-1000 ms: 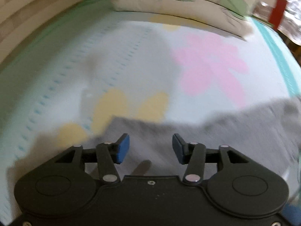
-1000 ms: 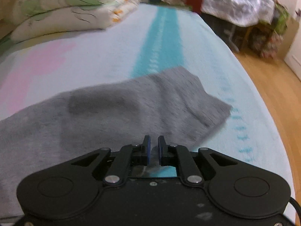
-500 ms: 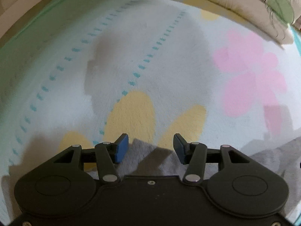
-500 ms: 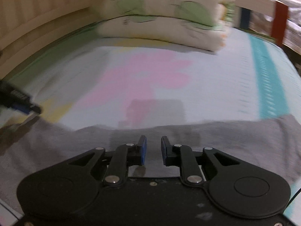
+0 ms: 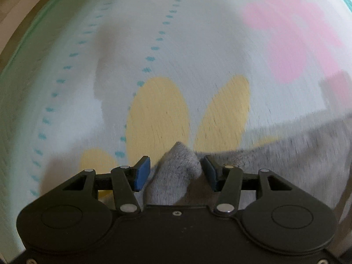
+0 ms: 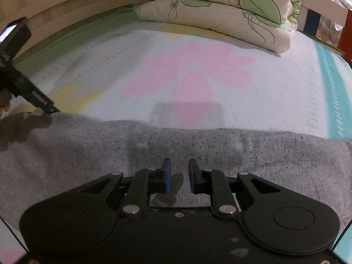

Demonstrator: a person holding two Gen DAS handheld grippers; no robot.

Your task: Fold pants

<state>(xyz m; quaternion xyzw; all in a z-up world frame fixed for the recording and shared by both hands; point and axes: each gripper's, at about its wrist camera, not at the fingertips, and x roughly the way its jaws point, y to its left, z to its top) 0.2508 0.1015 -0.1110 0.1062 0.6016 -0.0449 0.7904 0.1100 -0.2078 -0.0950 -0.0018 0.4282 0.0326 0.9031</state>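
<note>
Left wrist view showed the left gripper [image 5: 176, 172] wide apart, a raised corner of the grey pants [image 5: 178, 171] poking up between its pads, neither pad clearly pressing it. A second before, flat grey cloth lay under those jaws; now the yellow petals of the bed [image 5: 198, 55] cover filled the ground beyond. Right wrist view showed the right gripper [image 6: 178, 175] parted a little, wider than a second earlier, holding nothing, hovering over the pants [image 6: 88, 154] spread across the bed's [image 6: 275, 101] near edge. Only this view showed the folded quilt [image 6: 220, 6] at the far end and the left gripper [image 6: 47, 109] touching the cloth's left corner.
</note>
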